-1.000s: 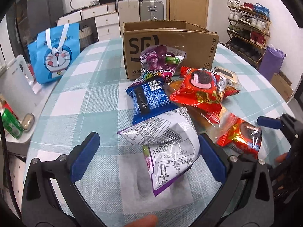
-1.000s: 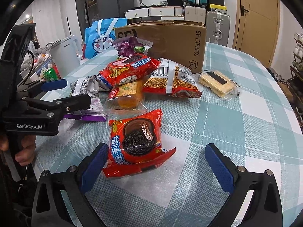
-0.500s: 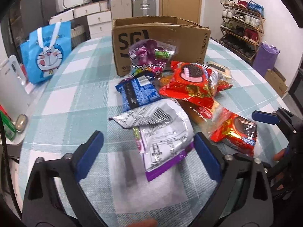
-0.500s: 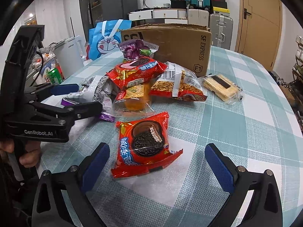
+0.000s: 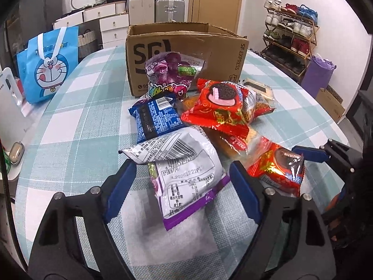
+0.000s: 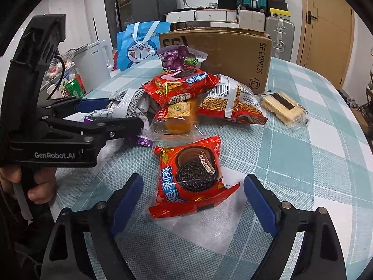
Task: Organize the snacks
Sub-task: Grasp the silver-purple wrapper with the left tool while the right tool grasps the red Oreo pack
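On the checked table (image 6: 314,163), my left gripper (image 5: 183,184) has just been closing around a silver-and-purple packet (image 5: 186,175), pads not yet pressing; my right gripper (image 6: 193,186), also closing, straddles a red cookie packet (image 6: 191,177) untouched. The "SF EXPRESS" box (image 6: 233,53) hides its contents. Only the right view shows the "GenRobot.AI" lettering.
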Tool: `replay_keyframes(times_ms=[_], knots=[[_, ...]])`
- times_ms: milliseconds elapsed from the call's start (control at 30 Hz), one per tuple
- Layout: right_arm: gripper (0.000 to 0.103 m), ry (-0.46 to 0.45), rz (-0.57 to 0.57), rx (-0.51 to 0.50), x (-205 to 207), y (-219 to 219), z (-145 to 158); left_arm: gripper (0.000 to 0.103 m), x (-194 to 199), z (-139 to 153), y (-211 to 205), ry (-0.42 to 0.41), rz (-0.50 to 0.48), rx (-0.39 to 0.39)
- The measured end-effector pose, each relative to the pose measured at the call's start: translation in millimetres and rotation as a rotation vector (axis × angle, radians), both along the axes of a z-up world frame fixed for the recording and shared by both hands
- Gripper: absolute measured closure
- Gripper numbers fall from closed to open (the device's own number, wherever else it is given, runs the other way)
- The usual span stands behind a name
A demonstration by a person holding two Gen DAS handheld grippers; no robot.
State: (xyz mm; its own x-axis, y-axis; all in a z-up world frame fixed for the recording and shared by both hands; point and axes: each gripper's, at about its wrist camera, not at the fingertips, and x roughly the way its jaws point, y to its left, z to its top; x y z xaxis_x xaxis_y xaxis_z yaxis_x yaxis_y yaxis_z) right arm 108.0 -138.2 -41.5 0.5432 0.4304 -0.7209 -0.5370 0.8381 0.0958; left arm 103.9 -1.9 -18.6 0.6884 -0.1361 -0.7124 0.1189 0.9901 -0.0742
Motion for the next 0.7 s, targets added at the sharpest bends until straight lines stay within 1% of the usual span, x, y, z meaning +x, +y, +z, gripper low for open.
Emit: replay_keyframes(times_ms=[67, 100, 200, 233, 300, 367, 533, 600, 667, 700], knots=[[0.018, -0.007, 0.006, -0.004, -2, 1, 0, 0.024, 4, 0, 1, 0.007, 0.007, -0.012], [0.018, -0.009, 0.009, -0.006, -2, 1, 0, 0.030, 5, -1, 2, 0.013, 0.010, -0.019], [0.022, -0.017, 0.017, -0.008, -4, 2, 0, 0.041, 7, -3, 7, 0.031, 0.003, -0.064], [0.026, -0.021, 0.019, -0.011, -5, 2, 1, 0.048, 7, -3, 7, 0.032, 0.001, -0.073], [0.029, -0.023, 0.020, -0.011, -6, 3, 1, 0.048, 6, -4, 7, 0.031, 0.003, -0.076], [0.035, -0.022, 0.021, -0.004, -6, 2, 1, 0.049, 3, -4, 7, 0.025, 0.000, -0.078], [0.040, -0.017, 0.026, 0.012, -6, -2, 3, 0.053, -9, -4, 8, 0.004, -0.016, -0.061], [0.046, -0.024, 0.031, 0.016, -8, -2, 5, 0.053, -14, -3, 9, -0.009, -0.019, -0.057], [0.055, -0.032, 0.031, 0.013, -9, -3, 6, 0.053, -17, 0, 9, -0.022, -0.023, -0.060], [0.057, -0.036, 0.032, 0.008, -10, -3, 6, 0.053, -19, 1, 8, -0.027, -0.024, -0.060]])
